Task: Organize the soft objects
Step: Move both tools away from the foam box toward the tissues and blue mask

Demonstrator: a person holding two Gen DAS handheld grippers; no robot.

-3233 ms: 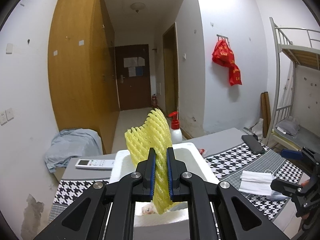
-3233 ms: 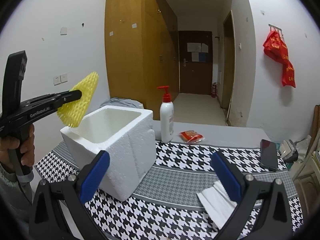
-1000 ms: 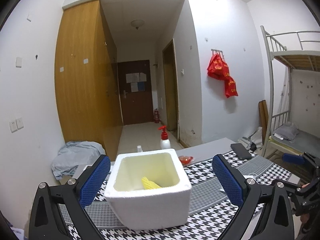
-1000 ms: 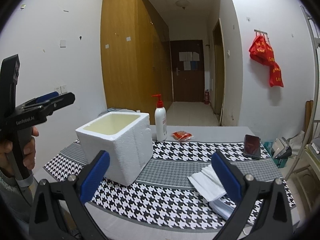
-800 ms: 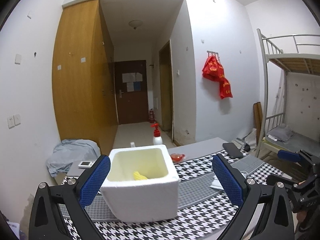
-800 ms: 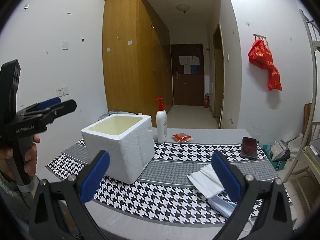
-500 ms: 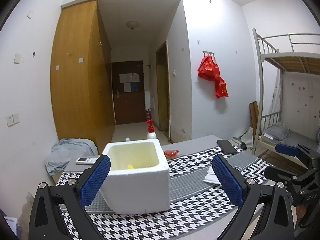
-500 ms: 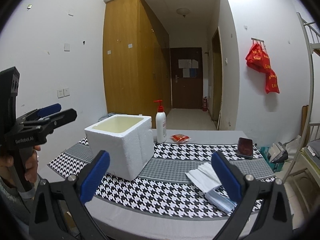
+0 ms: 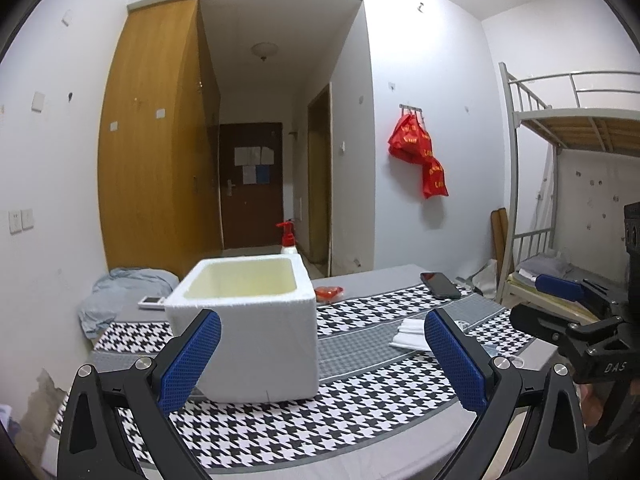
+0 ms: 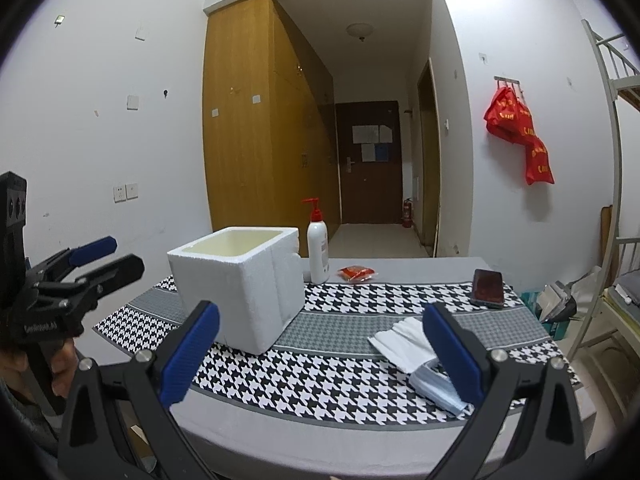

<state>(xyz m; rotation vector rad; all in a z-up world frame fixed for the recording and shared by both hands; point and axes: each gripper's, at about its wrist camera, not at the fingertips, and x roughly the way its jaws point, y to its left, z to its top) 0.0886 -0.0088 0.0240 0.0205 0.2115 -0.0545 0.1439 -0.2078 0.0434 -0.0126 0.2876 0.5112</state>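
Styrofoam box point(image 9: 244, 320) sits ahead-left of both spread, empty grippers: left gripper point(image 9: 320, 360), right gripper point(image 10: 320, 356). White folded cloths point(image 10: 404, 342) and blue mask point(image 10: 434, 386) lie just inside right gripper's right-hand jaw, long axis slanting away; right likely nearer. Box interior hidden; mask partly covered

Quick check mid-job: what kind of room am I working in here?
Most likely a dormitory room: a metal bunk bed at right, a tall wooden wardrobe, and a corridor leading to the entrance door.
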